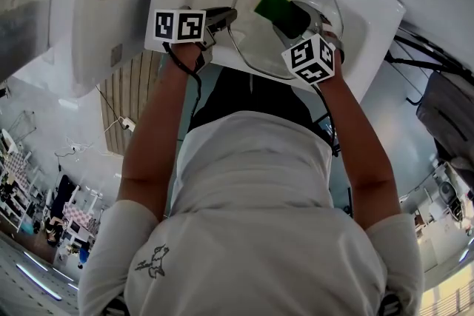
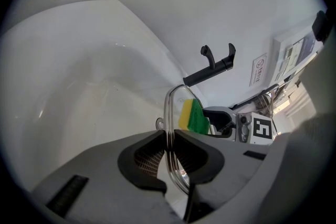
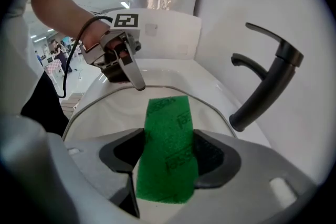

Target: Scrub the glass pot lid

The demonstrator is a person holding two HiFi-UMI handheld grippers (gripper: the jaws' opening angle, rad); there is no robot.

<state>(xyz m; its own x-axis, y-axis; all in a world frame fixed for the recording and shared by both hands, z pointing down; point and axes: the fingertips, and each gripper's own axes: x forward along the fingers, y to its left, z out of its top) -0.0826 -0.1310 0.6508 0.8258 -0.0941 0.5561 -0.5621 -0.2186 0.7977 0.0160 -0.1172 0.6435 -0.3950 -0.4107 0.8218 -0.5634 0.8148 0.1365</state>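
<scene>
The glass pot lid point(image 1: 296, 48) is held tilted over the white sink point(image 1: 370, 18). My left gripper point(image 1: 229, 15) is shut on the lid's steel rim at its left side. In the left gripper view the lid point(image 2: 169, 107) stands edge-on, with my left gripper point(image 2: 169, 140) clamped on its rim. My right gripper point(image 1: 287, 17) is shut on a green and yellow sponge point(image 1: 271, 5), whose green face lies against the glass. In the right gripper view the sponge point(image 3: 168, 149) fills the gap of my right gripper point(image 3: 169, 147), and the left gripper point(image 3: 137, 83) grips the lid's far rim point(image 3: 89, 108).
A black lever faucet point(image 3: 268, 81) stands at the right of the basin, also seen as the faucet point(image 2: 212, 68) behind the lid. White wall with stuck-on notices point(image 2: 260, 70) and cables lies beyond. The sink basin point(image 2: 79, 92) curves away to the left.
</scene>
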